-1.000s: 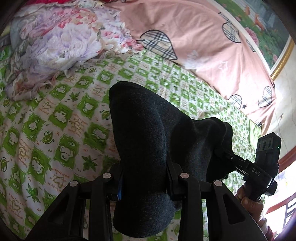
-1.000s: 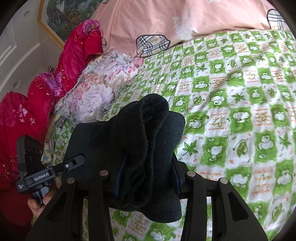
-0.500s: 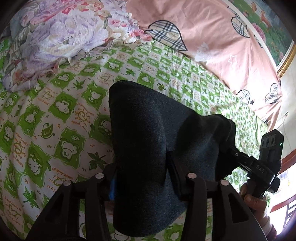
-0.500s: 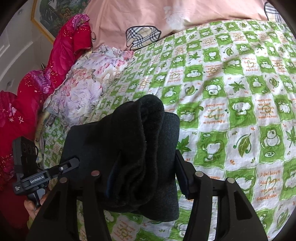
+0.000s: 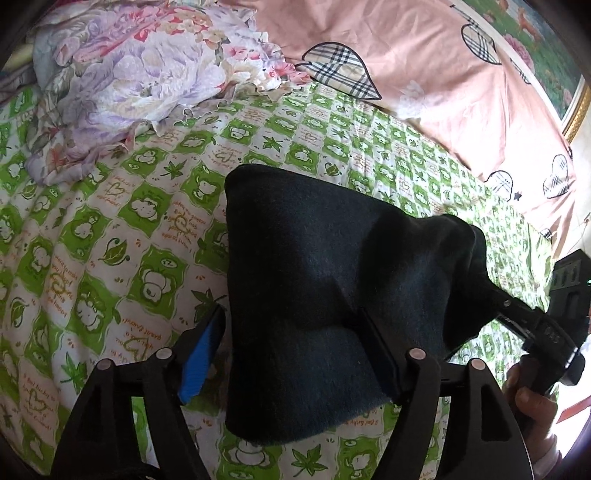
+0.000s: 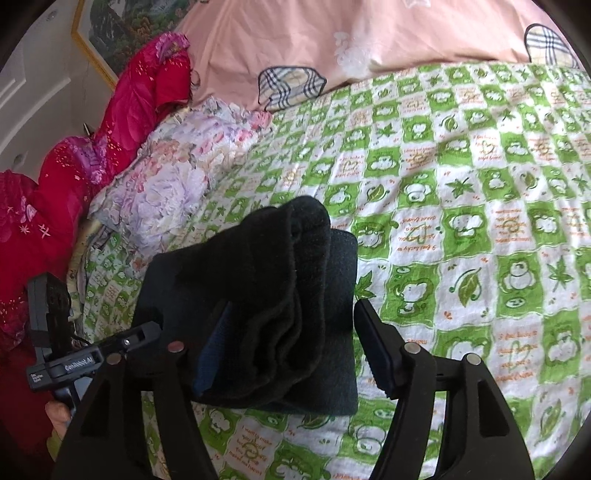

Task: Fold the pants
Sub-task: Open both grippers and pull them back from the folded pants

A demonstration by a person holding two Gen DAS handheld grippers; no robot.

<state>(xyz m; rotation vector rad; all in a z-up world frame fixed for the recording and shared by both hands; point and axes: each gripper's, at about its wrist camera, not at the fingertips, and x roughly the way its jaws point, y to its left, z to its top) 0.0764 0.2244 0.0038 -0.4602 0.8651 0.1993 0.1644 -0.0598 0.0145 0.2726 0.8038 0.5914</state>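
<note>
The folded dark pants (image 5: 314, 288) lie on the green and white checked bedsheet (image 5: 110, 229); they also show in the right wrist view (image 6: 266, 310) as a thick stack of layers. My left gripper (image 5: 291, 347) is open, its jaws spread to either side of the near end of the pants. My right gripper (image 6: 291, 332) is open too, jaws standing apart around the other end. Each gripper shows in the other's view, the right one (image 5: 546, 325) and the left one (image 6: 74, 358).
A floral quilt (image 5: 140, 77) is bunched at the back left. A pink cover with plaid hearts (image 5: 424, 74) lies along the back. Red bedding (image 6: 74, 166) is piled at the left in the right wrist view. A framed picture (image 6: 107, 33) hangs on the wall.
Both grippers have opened and let go of the pants. The blue pad of the left gripper's left finger now shows beside the cloth. The pants rest on the sheet.
</note>
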